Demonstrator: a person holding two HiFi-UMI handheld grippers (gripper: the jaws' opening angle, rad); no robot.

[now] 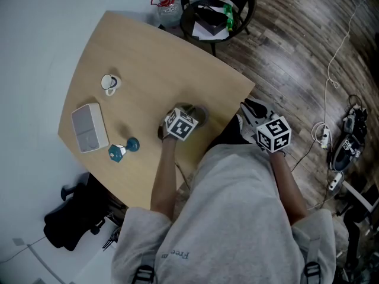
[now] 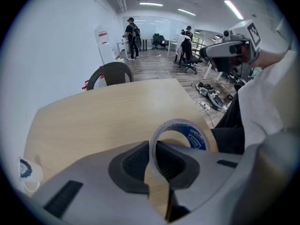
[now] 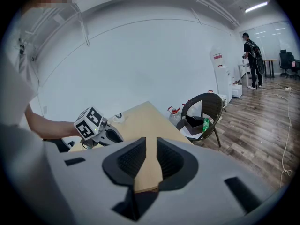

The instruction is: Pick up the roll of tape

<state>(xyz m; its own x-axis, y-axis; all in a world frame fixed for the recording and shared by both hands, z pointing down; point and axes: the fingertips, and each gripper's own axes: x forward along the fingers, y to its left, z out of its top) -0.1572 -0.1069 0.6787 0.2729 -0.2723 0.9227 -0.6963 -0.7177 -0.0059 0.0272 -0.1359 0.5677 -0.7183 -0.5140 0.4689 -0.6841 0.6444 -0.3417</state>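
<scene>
The roll of tape (image 2: 194,136), clear with a blue inner label, stands on edge between the jaws of my left gripper (image 2: 153,158). Both dark pads sit against its thin wall, so the gripper is shut on it. In the head view the left gripper (image 1: 190,116) points steeply down over the tape (image 1: 199,114), near the right edge of the wooden table (image 1: 148,58). Whether the roll still touches the table I cannot tell. My right gripper (image 3: 151,158) is open with nothing between its pads. It hangs off the table's edge (image 1: 247,107), in front of the person's body.
A white mug (image 1: 109,83), a white box (image 1: 89,127) and a small blue dumbbell (image 1: 123,149) lie on the table's left part. A dark chair (image 1: 216,7) holding papers stands beyond the far edge, beside a water jug (image 1: 167,7). Cables (image 1: 349,135) lie on the floor at the right.
</scene>
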